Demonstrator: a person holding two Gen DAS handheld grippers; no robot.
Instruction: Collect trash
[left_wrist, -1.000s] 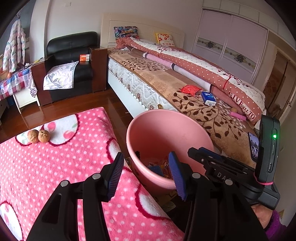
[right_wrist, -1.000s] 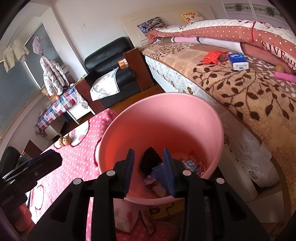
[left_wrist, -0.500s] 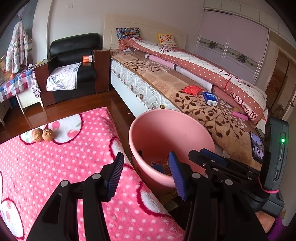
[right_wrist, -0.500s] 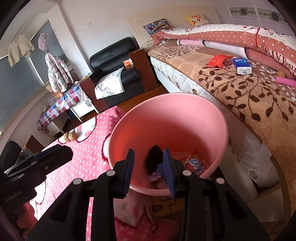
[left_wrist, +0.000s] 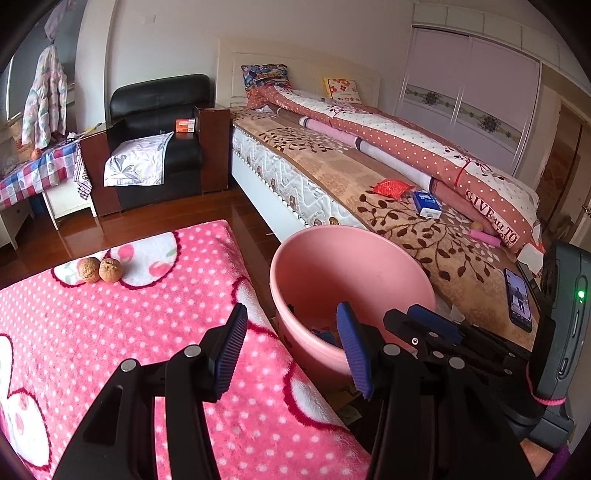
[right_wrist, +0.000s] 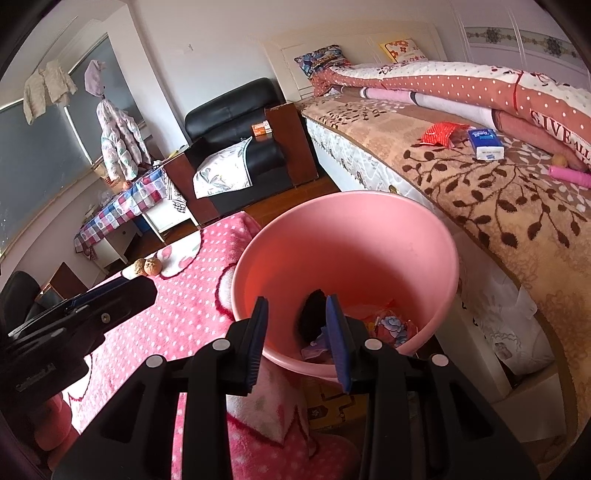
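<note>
The right wrist view looks down into the round pink plastic bucket (right_wrist: 369, 236), where a black lump (right_wrist: 312, 319) and crumpled wrappers (right_wrist: 388, 325) lie at the bottom; the left view shows only its rim and a phone (left_wrist: 519, 299) on the bed. Both claws tilt downward. The left claw (left_wrist: 291, 343) stands spread wide and empty above the pink dotted blanket (left_wrist: 110, 321); the right claw (right_wrist: 297, 332) is partly open, empty. Since a second ago the right one has drawn back, and two walnuts (left_wrist: 99, 269) remain on the blanket.

Open mouth of the pink bucket (right_wrist: 436, 236), hemmed between bed (right_wrist: 517, 206) and pink blanket (right_wrist: 177, 306).
</note>
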